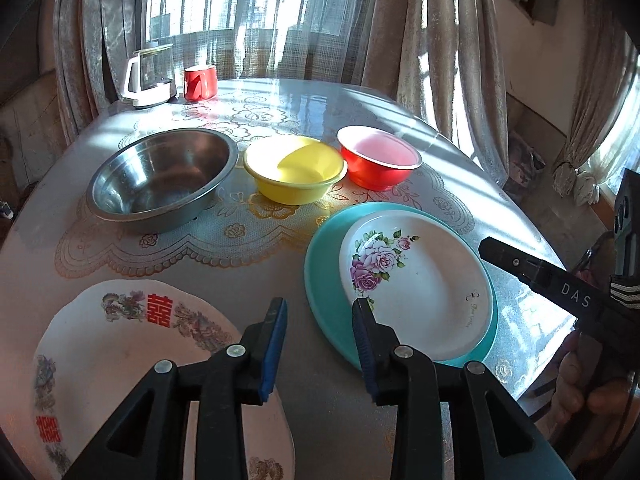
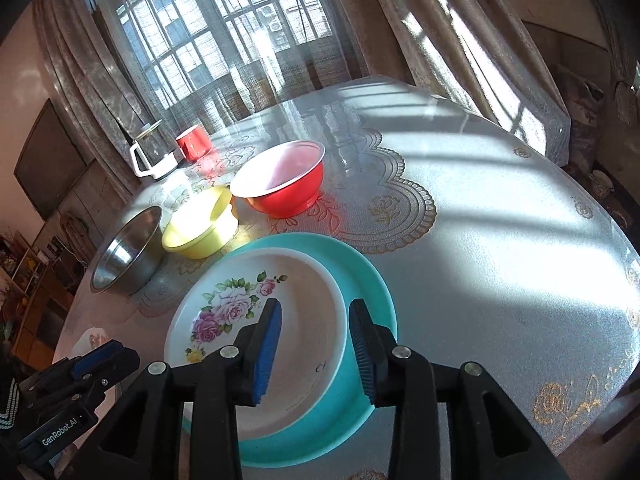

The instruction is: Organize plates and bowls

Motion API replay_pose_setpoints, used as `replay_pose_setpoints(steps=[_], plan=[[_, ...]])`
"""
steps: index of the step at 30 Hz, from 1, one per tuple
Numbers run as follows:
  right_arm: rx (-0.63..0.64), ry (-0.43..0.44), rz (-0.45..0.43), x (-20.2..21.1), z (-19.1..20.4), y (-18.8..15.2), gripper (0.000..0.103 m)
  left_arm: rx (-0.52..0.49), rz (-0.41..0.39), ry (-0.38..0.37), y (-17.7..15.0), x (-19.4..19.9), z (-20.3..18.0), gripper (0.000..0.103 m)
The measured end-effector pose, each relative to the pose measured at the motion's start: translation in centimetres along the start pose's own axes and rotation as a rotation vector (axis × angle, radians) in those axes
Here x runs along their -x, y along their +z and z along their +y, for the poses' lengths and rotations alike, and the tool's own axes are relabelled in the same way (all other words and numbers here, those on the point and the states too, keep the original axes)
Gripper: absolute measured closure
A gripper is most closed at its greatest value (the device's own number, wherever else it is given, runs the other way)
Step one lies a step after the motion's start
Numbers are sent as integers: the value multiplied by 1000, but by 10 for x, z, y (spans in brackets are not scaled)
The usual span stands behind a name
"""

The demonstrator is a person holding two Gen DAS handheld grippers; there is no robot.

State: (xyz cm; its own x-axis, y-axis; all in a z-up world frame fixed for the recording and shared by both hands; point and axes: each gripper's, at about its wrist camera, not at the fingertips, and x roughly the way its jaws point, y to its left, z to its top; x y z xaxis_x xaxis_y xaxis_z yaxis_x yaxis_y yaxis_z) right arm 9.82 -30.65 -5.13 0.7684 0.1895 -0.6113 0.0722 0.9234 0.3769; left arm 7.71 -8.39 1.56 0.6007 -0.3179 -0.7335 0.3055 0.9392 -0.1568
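A white plate with purple roses (image 1: 424,280) lies on a teal plate (image 1: 320,280) at the right of the table. A white plate with red characters (image 1: 120,352) lies at the near left. Behind stand a steel bowl (image 1: 160,176), a yellow bowl (image 1: 296,168) and a red bowl (image 1: 376,160). My left gripper (image 1: 320,312) is open and empty, above the gap between the two plate spots. My right gripper (image 2: 314,316) is open and empty, above the near rims of the rose plate (image 2: 248,320) and teal plate (image 2: 372,280).
A glass jug with a white handle (image 1: 148,76) and a red mug (image 1: 200,82) stand at the table's far left. A lace mat (image 1: 256,216) lies under the bowls. Curtains and a window lie behind the round table. The table edge (image 2: 600,420) drops off at the right.
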Motion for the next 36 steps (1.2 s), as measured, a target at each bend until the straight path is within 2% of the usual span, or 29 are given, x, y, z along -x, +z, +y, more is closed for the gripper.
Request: replay_pose_setpoints(steps=[3,6,13,21,34,36], plan=[[55,110,-4,5,24,-1,65,28,-26,12,-6,16,14,65],[115,225,29,4,55,-6,65,59,-53,33,-11,31,29,62],[205,382,141,-10,113,-29,65,144,-98,86,-23,57,68,60],[241,444,240,-21,137,-51,65,238,-109,136,-36,70,105,60],[218,517,319,-27,144,-71,65,354,-122,221,-58,93,157,60],[219,517,324,-26,144,-74,64,379,-134,214,-65,99,168,60]])
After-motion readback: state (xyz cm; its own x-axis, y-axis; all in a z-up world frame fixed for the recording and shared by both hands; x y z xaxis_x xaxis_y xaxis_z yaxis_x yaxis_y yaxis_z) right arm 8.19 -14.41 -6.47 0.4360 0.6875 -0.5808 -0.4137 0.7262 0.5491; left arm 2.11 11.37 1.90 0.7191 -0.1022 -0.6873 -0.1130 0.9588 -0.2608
